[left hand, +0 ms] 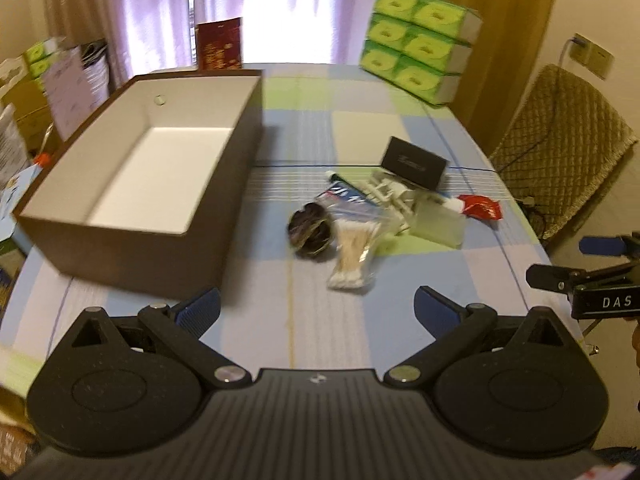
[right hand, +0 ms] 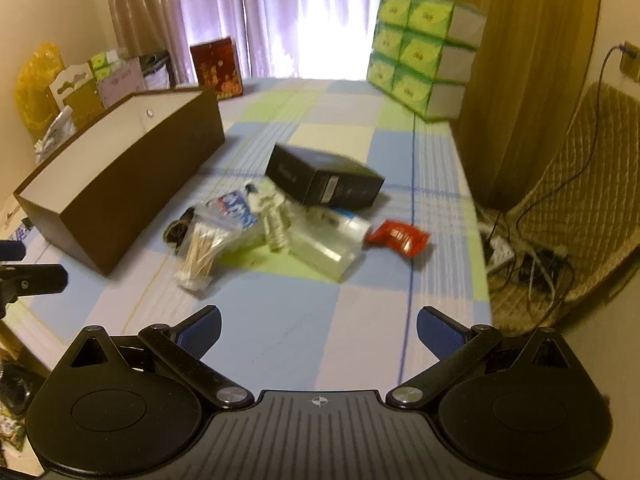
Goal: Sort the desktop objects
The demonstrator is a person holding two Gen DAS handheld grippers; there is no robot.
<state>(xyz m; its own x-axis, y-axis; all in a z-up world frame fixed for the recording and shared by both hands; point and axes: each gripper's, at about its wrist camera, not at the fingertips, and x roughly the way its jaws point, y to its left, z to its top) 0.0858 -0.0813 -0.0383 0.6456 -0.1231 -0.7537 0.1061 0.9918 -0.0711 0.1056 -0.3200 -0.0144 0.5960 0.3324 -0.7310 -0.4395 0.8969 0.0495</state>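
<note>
Brown on the outside and white within, your open box (left hand: 148,160) sits on the left part of the checked tablecloth (left hand: 304,320) with nothing visible inside it. Just to its right lies the heap you have to sort. Nearest you is a clear bag of cotton swabs (left hand: 354,252), and touching its left side is a dark round bundle (left hand: 310,230) too blurred to name. Behind them you can see a blue and white packet (left hand: 346,196) and some white plastic sticks (left hand: 390,196), with a clear plastic case (left hand: 440,222) on the right. A black box (left hand: 414,166) rests at the back of the heap, tilted up on the things under it in your right view. A red sachet (left hand: 480,206) lies just beside the case, at the right end.

Your left gripper (left hand: 316,306) hovers over the near edge of the table with its jaws spread wide and nothing between them. Your right gripper (right hand: 318,328) is likewise wide apart and empty, near the table's right side.

Further off, a stack of green tissue packs (left hand: 416,48) stands at the far right corner and a dark red box (left hand: 220,44) at the far edge. A quilted chair (left hand: 560,148) stands beside the table on the right.
</note>
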